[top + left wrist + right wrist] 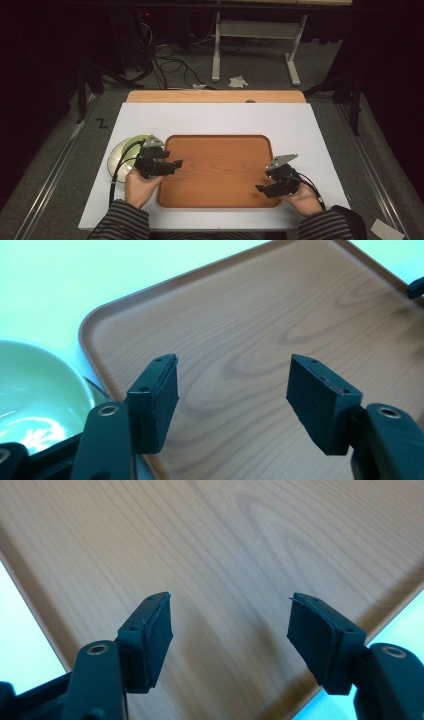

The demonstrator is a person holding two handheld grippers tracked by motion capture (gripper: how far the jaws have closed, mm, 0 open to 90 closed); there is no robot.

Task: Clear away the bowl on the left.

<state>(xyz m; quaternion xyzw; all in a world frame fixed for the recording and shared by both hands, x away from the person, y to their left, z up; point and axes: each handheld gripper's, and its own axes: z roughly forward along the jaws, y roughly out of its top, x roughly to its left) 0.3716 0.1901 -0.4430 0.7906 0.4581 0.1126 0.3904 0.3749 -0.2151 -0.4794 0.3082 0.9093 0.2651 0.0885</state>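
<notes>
A wooden tray (220,150) lies in the middle of the white table top, with nothing on it. My left gripper (172,164) hovers over the tray's left edge, jaws open and empty; its own view looks across the tray (240,330) with my left gripper (232,400) spread wide. A pale green plate (127,147) sits just left of the tray, also seen as the plate (30,385) beside the left jaw. My right gripper (263,189) hangs over the tray's near right corner, open and empty; my right gripper (230,640) looks down on the tray (225,545).
The white table top (210,117) rests on a wooden board (215,96) at the far edge. Beyond it on the floor are cables (170,65), a white table frame (255,45) and crumpled paper (238,81). Striped sleeves (120,225) enter at the bottom.
</notes>
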